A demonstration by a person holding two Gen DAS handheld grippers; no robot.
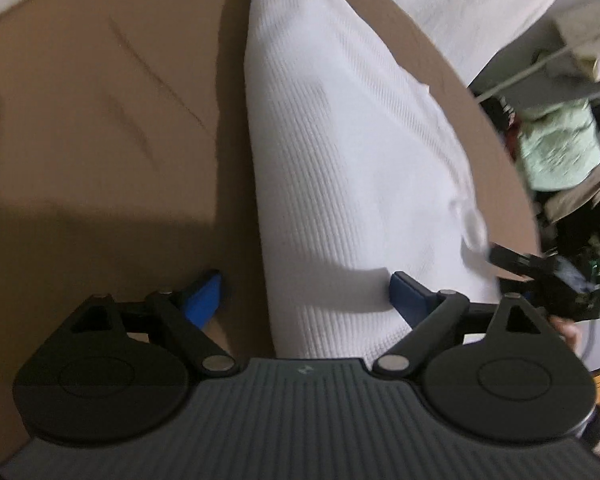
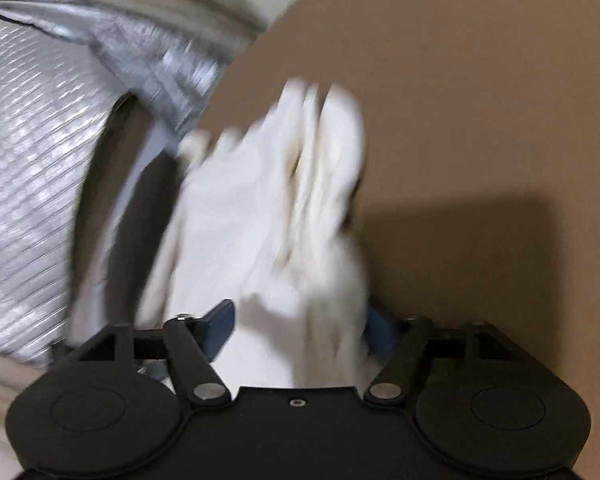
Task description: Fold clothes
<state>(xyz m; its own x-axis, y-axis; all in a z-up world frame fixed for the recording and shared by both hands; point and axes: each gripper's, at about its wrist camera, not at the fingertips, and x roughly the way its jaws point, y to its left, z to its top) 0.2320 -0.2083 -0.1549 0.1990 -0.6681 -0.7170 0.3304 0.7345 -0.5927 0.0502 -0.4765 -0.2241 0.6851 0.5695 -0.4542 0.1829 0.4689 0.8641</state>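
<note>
White ribbed cloth (image 1: 340, 152) lies long across the brown tabletop (image 1: 100, 120), one end between my left gripper's (image 1: 306, 296) spread, unclenched fingers. My right gripper (image 2: 300, 316) has bunched fabric between its fingers; blur hides whether they pinch it. I'd keep the edges level and taut. Silvery quilted material (image 2: 28, 160) and a cluttered room lie beyond.

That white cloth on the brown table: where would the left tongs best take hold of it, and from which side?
Likely the near end of the white cloth, coming in low from the side where the left tongs already hang open. There the cloth narrows to a folded strip that fits between the blue pads, and its edge lies against the bare brown table. The right tongs straddle bunched cloth.
</note>
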